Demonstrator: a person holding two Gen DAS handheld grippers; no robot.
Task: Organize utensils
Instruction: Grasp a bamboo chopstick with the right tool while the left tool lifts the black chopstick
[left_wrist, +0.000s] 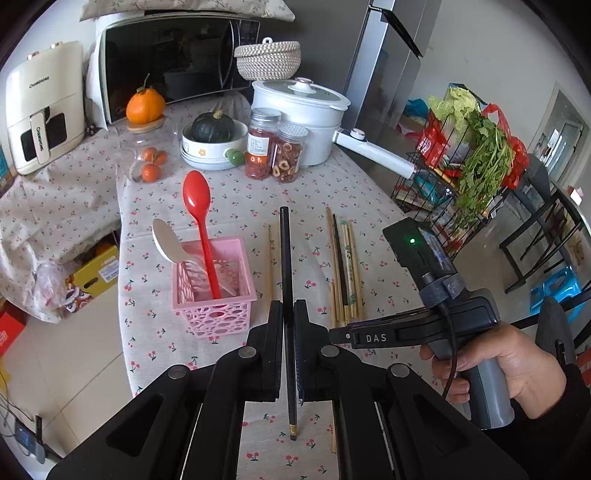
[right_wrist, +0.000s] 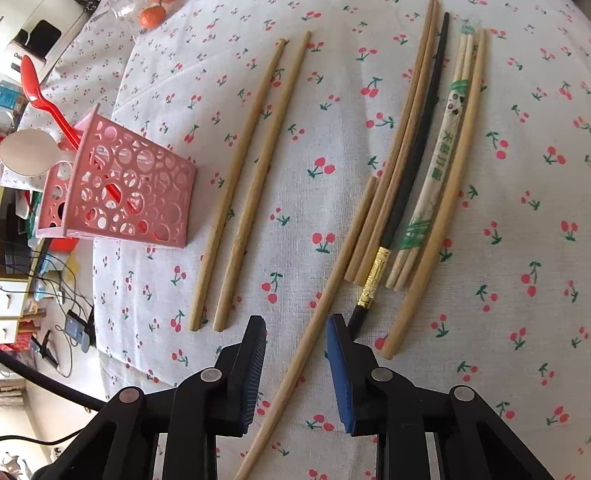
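My left gripper (left_wrist: 289, 310) is shut on a black chopstick (left_wrist: 285, 258) and holds it above the table, to the right of a pink basket (left_wrist: 214, 288). The basket holds a red spoon (left_wrist: 199, 218) and a white spoon (left_wrist: 166, 242). My right gripper (right_wrist: 295, 328) is open, low over the cloth, astride a long wooden chopstick (right_wrist: 314, 325). A bundle of wooden chopsticks (right_wrist: 410, 147) with a second black chopstick (right_wrist: 417, 162) and a wrapped pair (right_wrist: 439, 166) lies ahead right. Two wooden chopsticks (right_wrist: 243, 177) lie left, next to the basket (right_wrist: 122, 184).
At the back of the cherry-print table (left_wrist: 236, 199) stand jars (left_wrist: 275, 153), a bowl with a squash (left_wrist: 214, 140), a white pot (left_wrist: 303, 114) and a microwave (left_wrist: 173, 62). A rack of vegetables (left_wrist: 465, 155) stands to the right. The right gripper's handle (left_wrist: 461, 332) is close by.
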